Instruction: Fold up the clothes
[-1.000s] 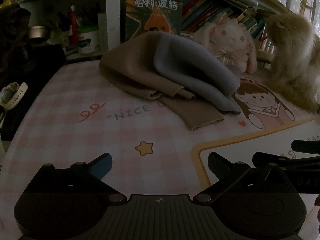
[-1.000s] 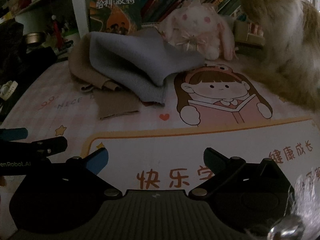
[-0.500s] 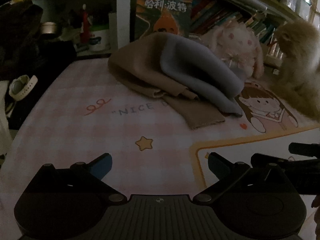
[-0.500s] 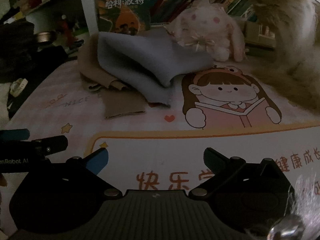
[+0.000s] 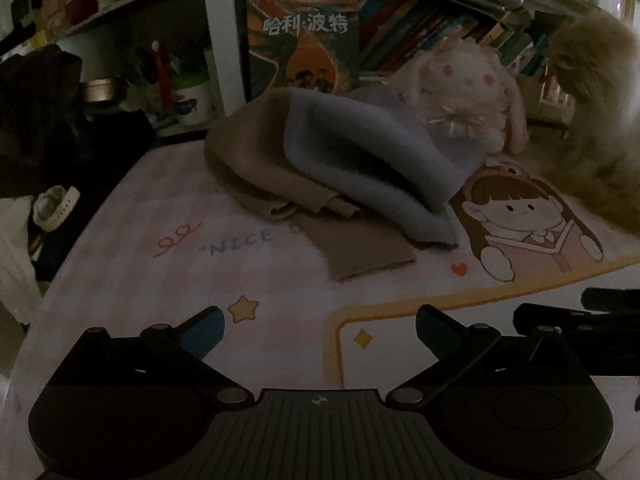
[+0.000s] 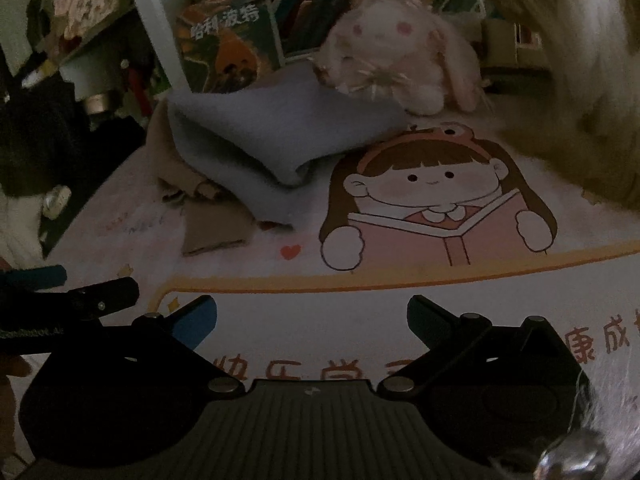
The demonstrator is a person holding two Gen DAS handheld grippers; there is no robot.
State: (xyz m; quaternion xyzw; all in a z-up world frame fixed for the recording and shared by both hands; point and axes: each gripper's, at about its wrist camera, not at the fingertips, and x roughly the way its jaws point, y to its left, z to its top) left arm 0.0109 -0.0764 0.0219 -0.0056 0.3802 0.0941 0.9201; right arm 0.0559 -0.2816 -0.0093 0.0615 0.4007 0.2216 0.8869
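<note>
Blue garment covers tan garment; both tongs empty, agape

We look low across the mat from both wrists, facing the bookshelf, left camera beside right, both sharing the clothes pile.

On the bench, the upper garment lies over the lower garment, with the plush rabbit behind them to the right, the wristwatch at the left edge, and both tools nearest the viewer.
</note>
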